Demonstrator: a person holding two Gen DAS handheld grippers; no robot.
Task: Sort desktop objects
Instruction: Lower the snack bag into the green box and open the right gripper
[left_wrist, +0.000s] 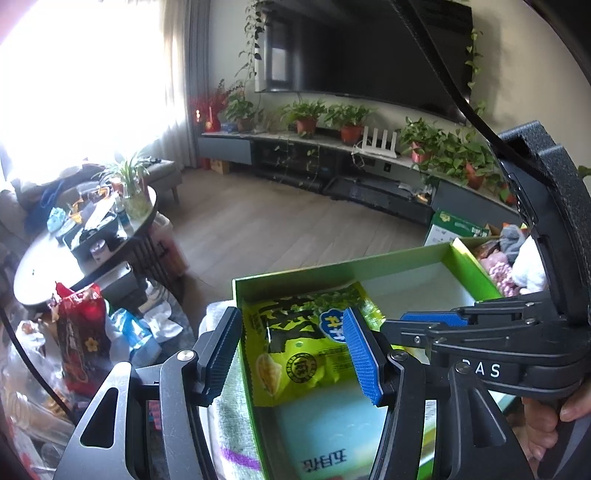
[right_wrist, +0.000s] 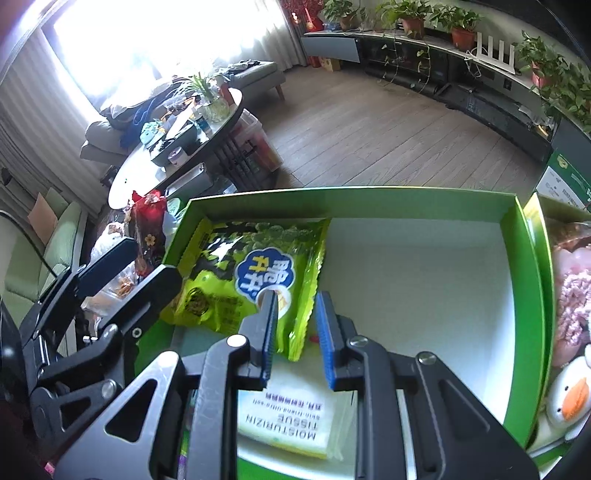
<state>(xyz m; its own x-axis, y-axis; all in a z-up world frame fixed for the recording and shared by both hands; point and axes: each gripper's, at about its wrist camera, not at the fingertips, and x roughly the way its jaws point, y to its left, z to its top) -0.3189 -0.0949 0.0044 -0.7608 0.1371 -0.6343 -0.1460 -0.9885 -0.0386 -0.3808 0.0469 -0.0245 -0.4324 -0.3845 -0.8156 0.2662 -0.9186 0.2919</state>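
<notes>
Living-room floor behind: a snack bag (right_wrist: 240, 280) is being set into the green box (right_wrist: 351, 195) by the right gripper (right_wrist: 297, 299), closed on its edge; the left gripper (left_wrist: 291, 325) is being held open over the box wall; a red packet (left_wrist: 81, 332) is awaiting sorting.

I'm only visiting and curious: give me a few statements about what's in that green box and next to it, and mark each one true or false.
1. The green snack bag lies inside the green box. True.
2. The right half of the box is packed with packets. False: there the white floor is bare.
3. A tissue pack lies in the box at the near end of the snack bag. True.
4. The plush duck shares the snack bag's compartment. False: it sits beyond the box's right wall, in the neighbouring box.
5. The left gripper has its jaws pressed together. False: they stand apart, one on each side of the box's left wall.
</notes>
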